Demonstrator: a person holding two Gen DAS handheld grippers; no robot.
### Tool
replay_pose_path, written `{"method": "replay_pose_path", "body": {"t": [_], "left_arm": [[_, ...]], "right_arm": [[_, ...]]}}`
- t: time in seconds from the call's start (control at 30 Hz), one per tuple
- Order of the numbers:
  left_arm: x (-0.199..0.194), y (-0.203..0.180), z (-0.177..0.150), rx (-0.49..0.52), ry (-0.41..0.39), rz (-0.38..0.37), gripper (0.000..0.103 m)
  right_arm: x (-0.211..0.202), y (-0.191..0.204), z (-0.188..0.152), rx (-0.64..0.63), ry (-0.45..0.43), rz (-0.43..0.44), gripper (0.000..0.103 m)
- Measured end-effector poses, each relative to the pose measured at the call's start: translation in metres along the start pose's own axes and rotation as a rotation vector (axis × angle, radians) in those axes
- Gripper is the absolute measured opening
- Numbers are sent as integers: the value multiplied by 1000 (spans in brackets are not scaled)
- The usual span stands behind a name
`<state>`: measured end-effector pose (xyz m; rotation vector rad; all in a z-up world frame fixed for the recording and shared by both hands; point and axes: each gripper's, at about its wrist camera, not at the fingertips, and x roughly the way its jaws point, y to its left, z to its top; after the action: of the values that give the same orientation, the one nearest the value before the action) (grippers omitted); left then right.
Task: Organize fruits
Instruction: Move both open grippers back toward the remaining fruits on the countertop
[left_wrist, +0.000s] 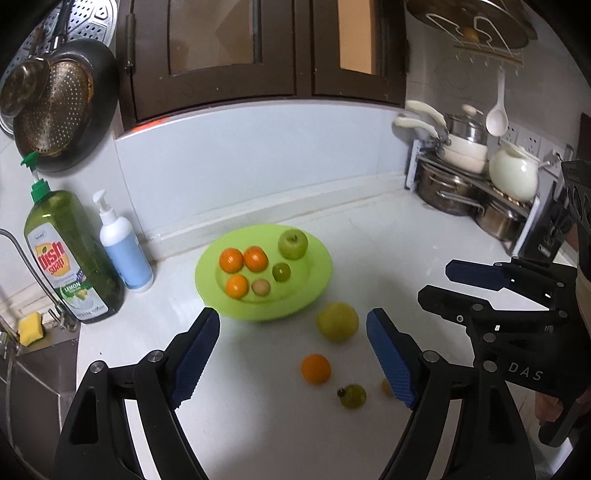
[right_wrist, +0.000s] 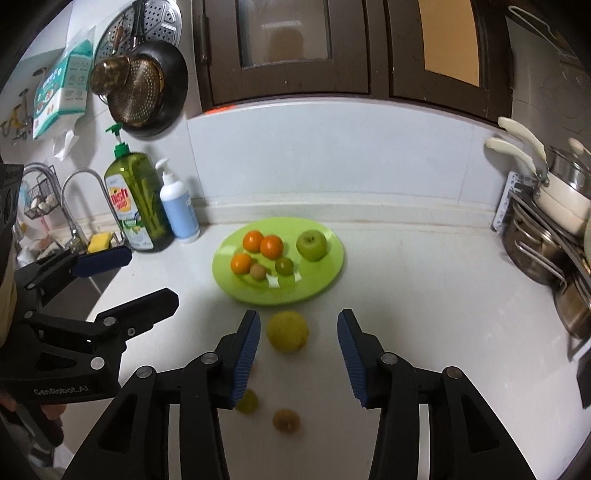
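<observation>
Both grippers are hovering over the white counter (left_wrist: 258, 424) with their jaws spread wide and nothing between them. The green plate (left_wrist: 317, 266) is already holding 6 fruits: 3 oranges (left_wrist: 231, 259), a green apple (left_wrist: 293, 243), a small dark green fruit (left_wrist: 281, 272) and a small brown one (left_wrist: 260, 287). 4 pieces are lying loose on the counter in front of the plate.

The step in hand looks like picking up the big yellow fruit (right_wrist: 287, 329), since the right gripper (right_wrist: 297, 360) is pointing straight at it. To do this well, the gripper should be coming down so its pads straddle the widest part of the fruit, closing gently because a round skin rolls and slips, then lifting clear of the plate rim before setting it in the open space on the near side of the plate.

In the right wrist view, the yellow fruit is sitting just beside the left pad, nearer to it than to the right pad, so a small shift to the left would centre it. Lower down, 2 small fruits (right_wrist: 286, 420) are lying near that same finger, 1 partly hidden behind it; they are blurred, so their kind is hard to tell.

The left gripper (left_wrist: 293, 360) is facing the loose orange (left_wrist: 316, 369), which is lying between its pads and closer to the right one, with the yellow fruit beyond.
</observation>
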<state>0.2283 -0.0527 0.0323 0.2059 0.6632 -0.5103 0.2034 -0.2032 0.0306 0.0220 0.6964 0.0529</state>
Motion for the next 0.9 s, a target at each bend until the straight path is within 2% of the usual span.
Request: {"method": "replay_pose_path", "body": {"t": [0.23,0.47,0.9], "left_arm": [[3,-12,-24,64,18,-38,81],[17,-20,-44,122,51,-74,73],[62,-21,-71,150,176,-228,57]], "right_arm": [[3,-1,-30,17,59,-12,45],[14,2,-57,10,128,-7,44],[50,8,-82,10,251,18,44]]}}
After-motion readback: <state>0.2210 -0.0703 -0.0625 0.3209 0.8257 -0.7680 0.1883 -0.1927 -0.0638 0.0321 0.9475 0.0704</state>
